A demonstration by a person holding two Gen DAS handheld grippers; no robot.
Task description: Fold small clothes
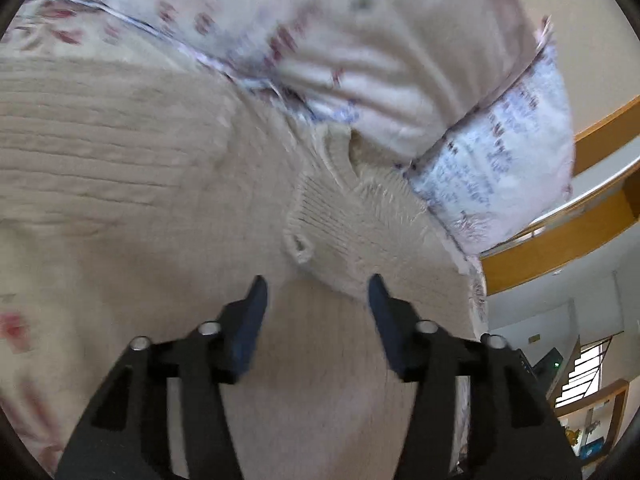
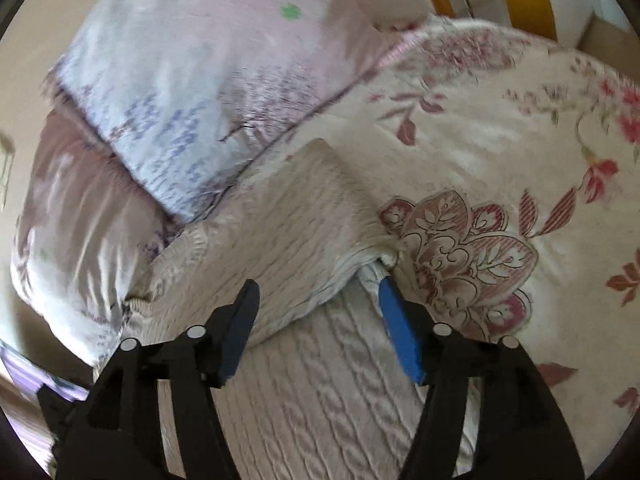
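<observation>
With no container visible, beige knit sweater (image 2: 288, 216) on floral bedspread (image 2: 500, 128), left gripper (image 1: 318, 288) and right gripper (image 2: 318, 292) agape, empty.

Beige cable-knit sweater (image 2: 304, 392): plain beige, ribbed at the collar. Cream quilted bedspread (image 2: 500, 128): red and pink floral print with maroon leaves. Pale pink and white pillow (image 1: 380, 64): blue-purple sprig print, green spot. Wooden bed rail (image 1: 560, 240): orange-brown.
</observation>
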